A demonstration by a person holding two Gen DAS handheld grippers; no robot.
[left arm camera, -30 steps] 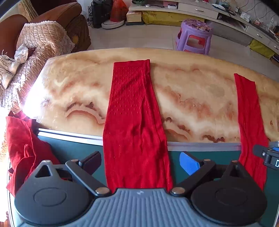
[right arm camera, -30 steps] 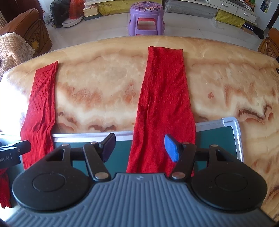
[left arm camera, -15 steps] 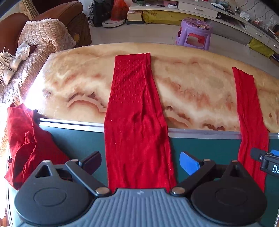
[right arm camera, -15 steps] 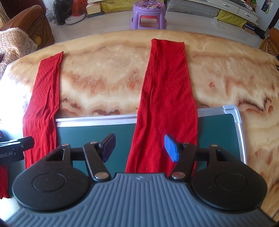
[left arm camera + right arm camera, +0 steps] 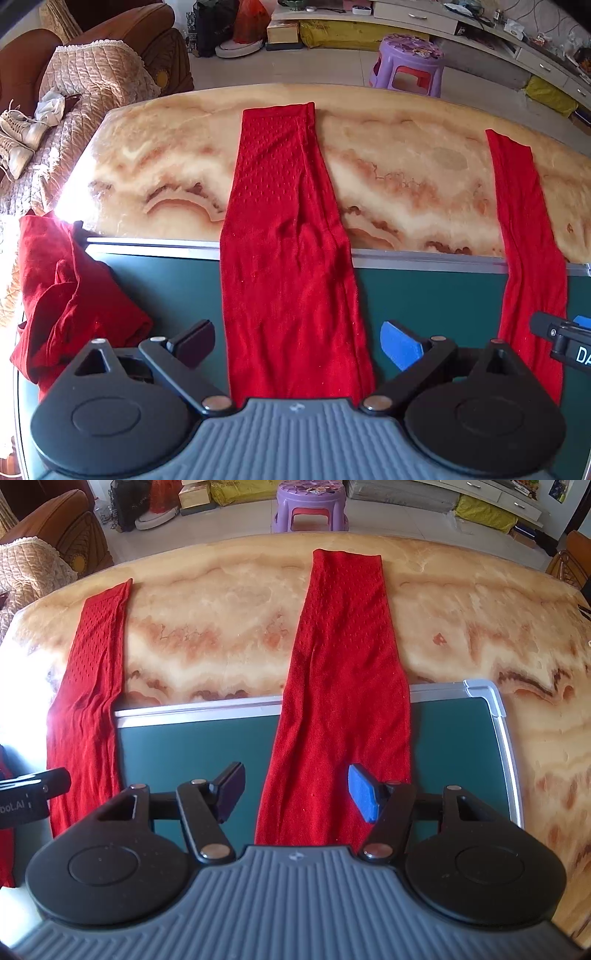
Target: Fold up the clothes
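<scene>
A pair of red trousers lies flat with its two legs stretched away across the marble table. In the left wrist view the left leg [image 5: 291, 258] runs straight ahead of my open left gripper [image 5: 297, 345], and the right leg [image 5: 532, 258] lies at the far right. In the right wrist view the right leg [image 5: 343, 709] runs ahead of my open right gripper [image 5: 297, 794], and the left leg [image 5: 88, 694] lies at the left. Both grippers hover over the near ends of the legs, holding nothing. A crumpled red garment [image 5: 70, 299] lies at the left.
A green board with a metal frame [image 5: 506, 738] lies under the near part of the legs on the marble table [image 5: 406, 177]. Beyond the table are a purple stool [image 5: 406, 59], a brown sofa with a beige cover [image 5: 92, 77] and a low cabinet.
Both grippers have drawn back toward the near edge, so more green board and more of each leg show. Both stay open and empty; the trousers have not moved.
</scene>
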